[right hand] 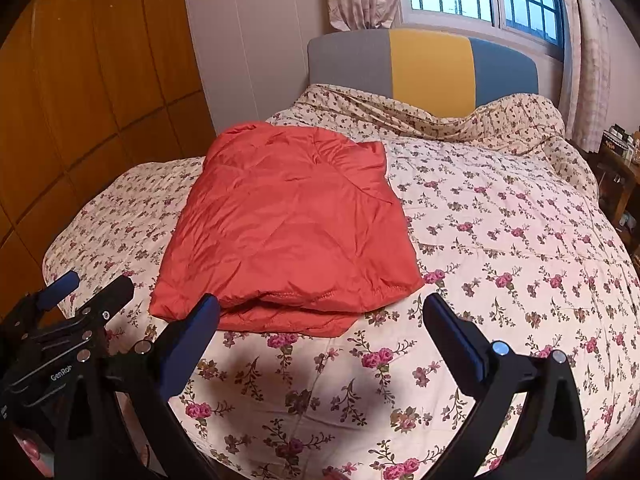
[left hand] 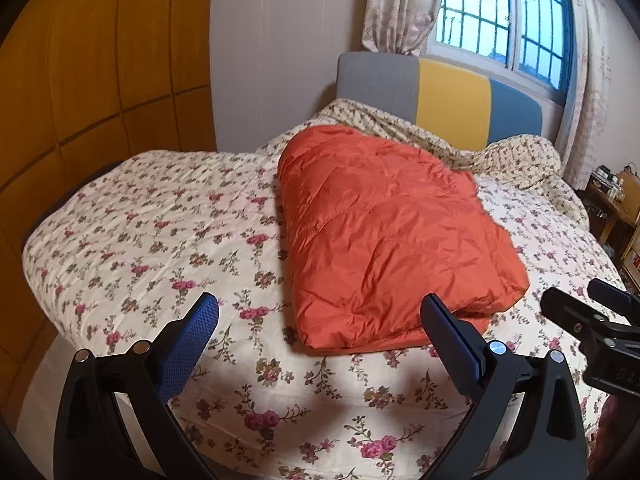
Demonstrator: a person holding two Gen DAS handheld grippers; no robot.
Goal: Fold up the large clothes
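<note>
An orange quilted down garment (left hand: 384, 236) lies folded into a thick rectangle on the floral bed cover (left hand: 160, 240); it also shows in the right wrist view (right hand: 288, 224). My left gripper (left hand: 320, 312) is open and empty, held just short of the garment's near edge. My right gripper (right hand: 322, 312) is open and empty, also just in front of the near folded edge. The right gripper shows at the right edge of the left wrist view (left hand: 592, 320). The left gripper shows at the lower left of the right wrist view (right hand: 80, 300).
A grey, yellow and blue headboard (left hand: 452, 96) stands at the far end under a barred window (left hand: 504, 16). A bunched floral blanket (left hand: 512, 156) lies along it. Wooden wardrobe panels (left hand: 92, 60) stand at left, a cluttered side table (left hand: 612, 196) at right.
</note>
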